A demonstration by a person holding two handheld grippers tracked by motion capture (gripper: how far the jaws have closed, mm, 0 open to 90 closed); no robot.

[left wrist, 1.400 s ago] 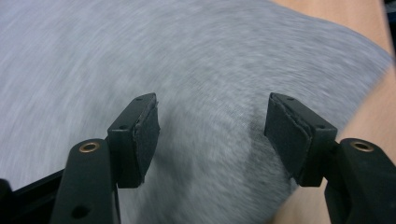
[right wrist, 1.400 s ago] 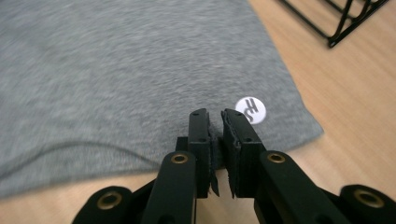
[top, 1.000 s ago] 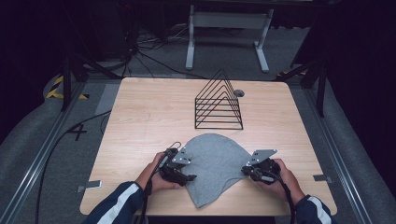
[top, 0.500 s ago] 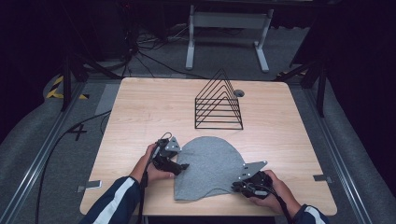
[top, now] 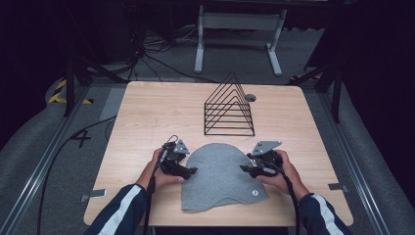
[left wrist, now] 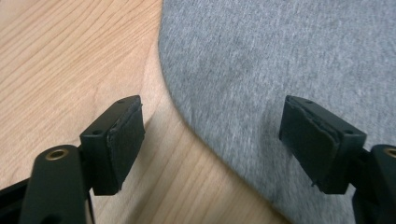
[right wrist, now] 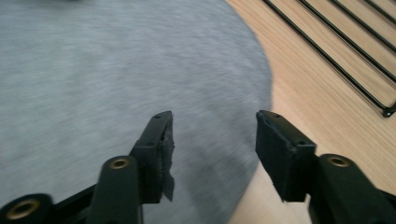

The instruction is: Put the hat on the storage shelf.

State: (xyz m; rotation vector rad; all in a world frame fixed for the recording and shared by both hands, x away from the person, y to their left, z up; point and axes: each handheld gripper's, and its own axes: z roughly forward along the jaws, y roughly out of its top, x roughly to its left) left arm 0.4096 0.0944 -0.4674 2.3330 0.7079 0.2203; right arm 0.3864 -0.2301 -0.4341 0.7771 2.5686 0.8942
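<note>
A black wire rack (top: 229, 105) of triangular frames stands upright on the far half of the wooden worktop (top: 147, 112), just beyond the rounded top of a grey knit cap (top: 221, 177) and apart from it; a small grey round disc (top: 250, 98) sits in the worktop behind the rack. In the right gripper view the rack's thin rods (right wrist: 336, 51) cross the upper right corner, close to the cap's curved edge but not on it. Nothing lies between the claws and the cap. The cap lies flat on the near middle of the worktop, its straight hem toward the person, a small round tag (top: 255, 193) near its right corner. The left claw (top: 192, 171) sits at the cap's left edge, released: its jaws have just been opening and stand wide, one pad (left wrist: 122, 140) over bare wood, the other (left wrist: 312, 140) over the fabric, neither pressing on it. The right claw (top: 243, 168) sits at the cap's right edge, also released; its jaws have just been opening and hang apart above the cloth, gripping nothing.
</note>
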